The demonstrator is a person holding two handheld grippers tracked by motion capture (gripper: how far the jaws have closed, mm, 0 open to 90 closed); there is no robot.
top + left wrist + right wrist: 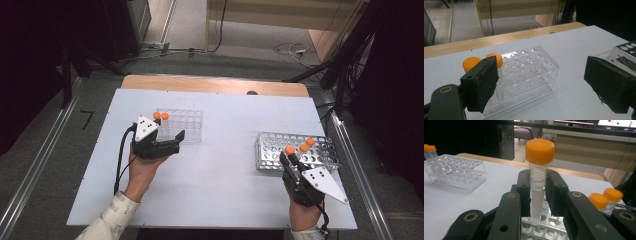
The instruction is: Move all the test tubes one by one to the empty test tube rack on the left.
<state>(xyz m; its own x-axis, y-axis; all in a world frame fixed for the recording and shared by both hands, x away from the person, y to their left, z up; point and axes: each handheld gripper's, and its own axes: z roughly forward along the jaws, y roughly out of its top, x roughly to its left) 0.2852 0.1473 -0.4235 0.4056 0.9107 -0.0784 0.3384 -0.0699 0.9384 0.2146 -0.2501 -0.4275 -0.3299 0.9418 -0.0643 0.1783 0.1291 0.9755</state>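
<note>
My right gripper (538,192) is shut on a clear tube with an orange cap (539,182), held upright just above the metal rack (300,150) at the table's right; its lower tip hangs over the rack's holes (541,222). From above, this tube (290,150) stands at the rack's near edge, with the right gripper (290,159) behind it. Two more orange-capped tubes (605,196) stand in the metal rack. My left gripper (170,136) is open beside the clear plastic rack (182,124), which holds two orange-capped tubes (482,62) at its far left corner. Nothing lies between the left jaws.
The white table top (220,165) lies on a wooden board whose strip shows at the far edge (215,84). Cables trail on the floor beyond. Bare white surface stretches between the two racks.
</note>
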